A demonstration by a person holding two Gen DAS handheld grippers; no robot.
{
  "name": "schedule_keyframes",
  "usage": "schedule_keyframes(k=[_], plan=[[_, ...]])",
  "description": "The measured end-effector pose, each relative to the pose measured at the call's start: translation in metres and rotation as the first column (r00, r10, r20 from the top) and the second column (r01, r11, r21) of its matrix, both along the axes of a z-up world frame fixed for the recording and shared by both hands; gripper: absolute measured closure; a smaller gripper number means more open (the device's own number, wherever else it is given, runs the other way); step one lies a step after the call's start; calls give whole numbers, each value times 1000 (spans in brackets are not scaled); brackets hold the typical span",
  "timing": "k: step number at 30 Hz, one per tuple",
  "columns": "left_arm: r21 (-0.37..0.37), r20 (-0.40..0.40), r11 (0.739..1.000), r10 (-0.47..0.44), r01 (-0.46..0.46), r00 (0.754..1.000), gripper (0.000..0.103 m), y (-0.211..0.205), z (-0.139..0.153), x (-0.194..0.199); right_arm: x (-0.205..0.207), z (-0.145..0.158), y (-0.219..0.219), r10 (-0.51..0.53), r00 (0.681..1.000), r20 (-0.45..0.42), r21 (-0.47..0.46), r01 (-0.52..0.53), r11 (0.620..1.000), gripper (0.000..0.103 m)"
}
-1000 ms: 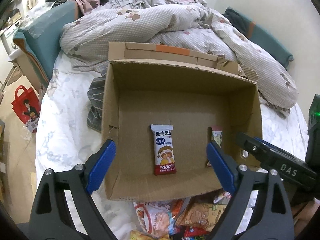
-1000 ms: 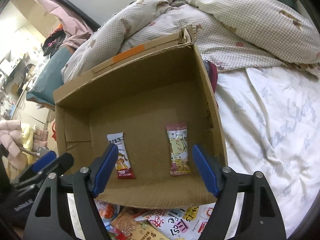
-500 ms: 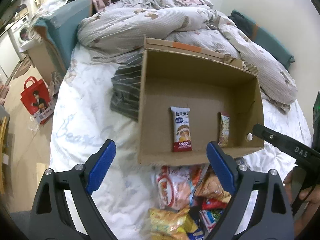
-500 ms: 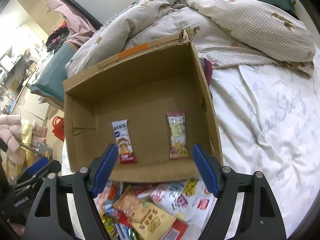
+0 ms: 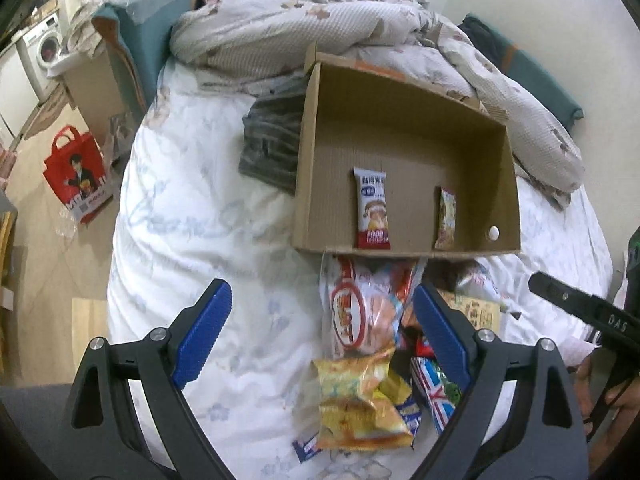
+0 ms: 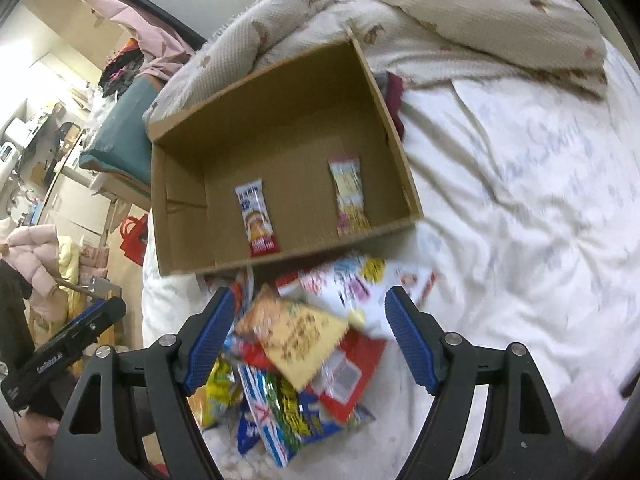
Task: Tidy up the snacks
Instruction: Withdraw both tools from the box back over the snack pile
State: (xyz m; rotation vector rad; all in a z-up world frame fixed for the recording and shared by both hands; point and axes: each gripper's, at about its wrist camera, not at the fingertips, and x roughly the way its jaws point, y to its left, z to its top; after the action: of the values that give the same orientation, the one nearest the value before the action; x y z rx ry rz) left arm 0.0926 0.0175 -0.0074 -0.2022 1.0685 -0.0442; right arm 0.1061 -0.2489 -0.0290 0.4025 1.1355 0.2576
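An open cardboard box (image 5: 404, 120) (image 6: 272, 120) lies on the bed. Inside it lie a white-and-red snack bar (image 5: 373, 209) (image 6: 257, 217) and a pink-and-yellow packet (image 5: 446, 218) (image 6: 349, 197). A pile of snack bags (image 5: 368, 344) (image 6: 304, 352) lies on the sheet in front of the box. My left gripper (image 5: 322, 332) is open and empty above the pile's left side. My right gripper (image 6: 308, 340) is open and empty above the pile; an orange-yellow bag (image 6: 292, 332) lies below its jaws.
A rumpled quilt (image 5: 320, 28) (image 6: 440, 12) lies behind the box, a grey striped cloth (image 5: 272, 140) at its left. White bedsheet (image 5: 192, 220) (image 6: 520, 200) spreads on both sides. A red bag (image 5: 76, 176) stands on the floor left of the bed.
Both grippers have pulled back from the box toward me. The box now looks smaller and farther, and the snack pile has come into full view below the jaws.
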Motion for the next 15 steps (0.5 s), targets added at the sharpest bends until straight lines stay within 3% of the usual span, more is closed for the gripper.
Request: schedule_keyframes(k=[7, 11, 15], plan=[[-22, -49, 999, 21, -22, 999, 13, 8, -14, -7, -13, -17, -8, -74, 994, -76, 44, 78, 996, 23], [-93, -155, 995, -45, 31, 987, 13, -1, -36, -7, -10, -19, -4, -77, 994, -75, 34, 79, 996, 23], [-73, -291, 995, -88, 69, 953, 13, -15, -70, -13, -8, -21, 0, -64, 995, -83, 20, 66, 998, 23]])
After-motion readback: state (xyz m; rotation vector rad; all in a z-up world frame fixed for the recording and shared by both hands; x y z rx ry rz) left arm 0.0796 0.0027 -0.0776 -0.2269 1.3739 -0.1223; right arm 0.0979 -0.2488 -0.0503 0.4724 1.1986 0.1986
